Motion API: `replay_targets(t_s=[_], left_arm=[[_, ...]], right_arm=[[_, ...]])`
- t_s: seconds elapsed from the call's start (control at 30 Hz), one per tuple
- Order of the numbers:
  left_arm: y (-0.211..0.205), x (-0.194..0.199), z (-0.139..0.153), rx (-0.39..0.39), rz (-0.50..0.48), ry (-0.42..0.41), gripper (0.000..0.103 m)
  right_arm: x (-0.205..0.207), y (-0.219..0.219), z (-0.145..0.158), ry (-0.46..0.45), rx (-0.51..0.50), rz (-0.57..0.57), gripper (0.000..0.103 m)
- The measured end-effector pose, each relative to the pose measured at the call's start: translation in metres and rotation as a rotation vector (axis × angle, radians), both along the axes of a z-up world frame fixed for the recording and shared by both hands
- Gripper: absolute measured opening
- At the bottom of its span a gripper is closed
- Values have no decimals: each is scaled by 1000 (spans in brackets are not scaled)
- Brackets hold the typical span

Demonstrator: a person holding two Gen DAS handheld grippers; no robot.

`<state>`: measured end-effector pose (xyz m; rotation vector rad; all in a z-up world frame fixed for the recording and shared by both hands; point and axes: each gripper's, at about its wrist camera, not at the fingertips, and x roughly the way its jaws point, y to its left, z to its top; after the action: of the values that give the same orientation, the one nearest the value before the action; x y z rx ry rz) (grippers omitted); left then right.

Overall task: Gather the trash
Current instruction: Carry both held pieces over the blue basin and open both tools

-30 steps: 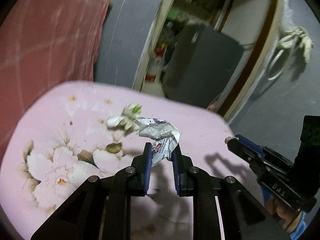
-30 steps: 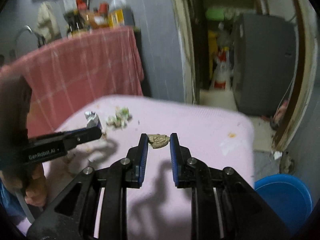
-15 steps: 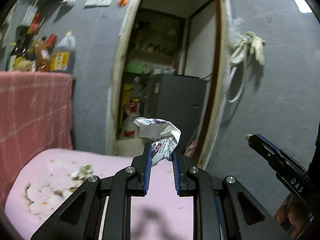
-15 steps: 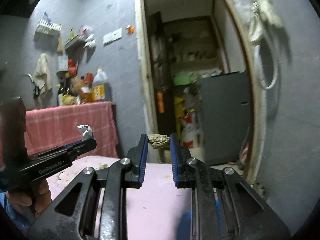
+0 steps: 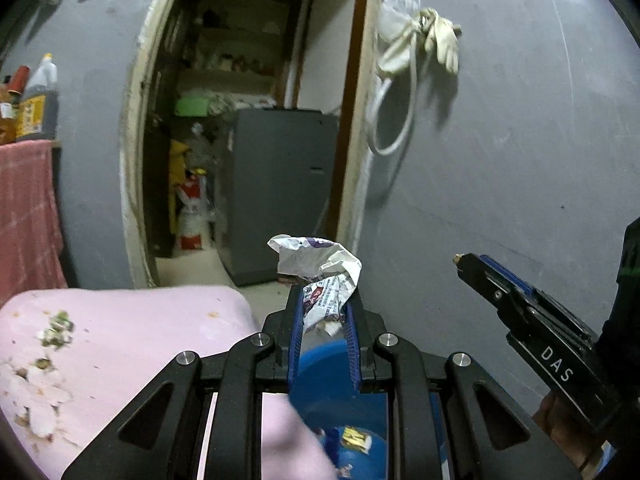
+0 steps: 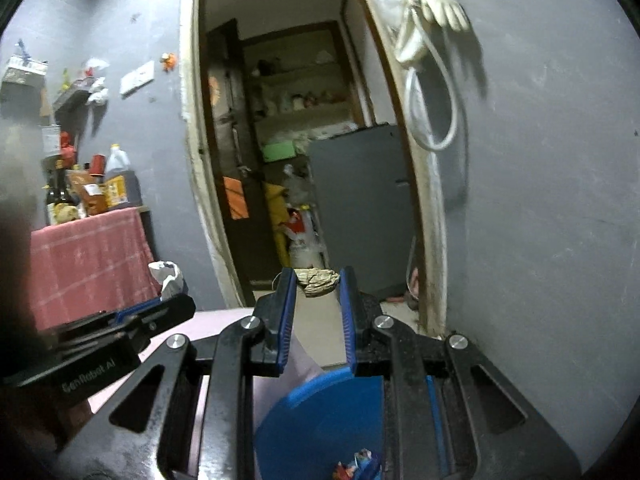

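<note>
While both loads hang above the blue bin (image 6: 320,412), the step in hand is the carry-and-drop part of collecting the trash. The left gripper (image 5: 325,300) is clenched on a crumpled printed wrapper (image 5: 320,268), most of which stands proud of the blue pads. The right gripper (image 6: 318,280) pinches a small brownish scrap (image 6: 320,279) right at its tips. In the left wrist view the bin shows below and between the jaws, with some bright litter already at its bottom, and the pink-covered desk (image 5: 132,328) lies off to the left with crumbs (image 5: 56,328) left on it. In the right wrist view the bin's rim sits just under the gripper, beside the desk's edge. The next move calls for bringing each gripper squarely over the bin's mouth and releasing; the right one looks, as far as the warped lens allows, closer to the rim than to the middle, so the light scrap could fall outside
</note>
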<state>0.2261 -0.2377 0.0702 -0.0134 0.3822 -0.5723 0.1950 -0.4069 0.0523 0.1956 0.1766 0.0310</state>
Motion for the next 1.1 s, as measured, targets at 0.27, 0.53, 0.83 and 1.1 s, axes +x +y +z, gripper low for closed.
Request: replay_targets(t_s=[0.27, 0.53, 0.83, 1.1], left_arm=[[-30, 25, -36, 103, -90, 176, 16], [-44, 51, -75, 144, -91, 340, 16], [-44, 60, -87, 153, -76, 414, 30], [-27, 61, -88, 112, -47, 456, 32]], right_arm=[[29, -36, -37, 233, 131, -15, 22], [47, -58, -65, 366, 214, -35, 22], [57, -53, -73, 426, 200, -48, 25], [55, -55, -71, 426, 209, -77, 32]])
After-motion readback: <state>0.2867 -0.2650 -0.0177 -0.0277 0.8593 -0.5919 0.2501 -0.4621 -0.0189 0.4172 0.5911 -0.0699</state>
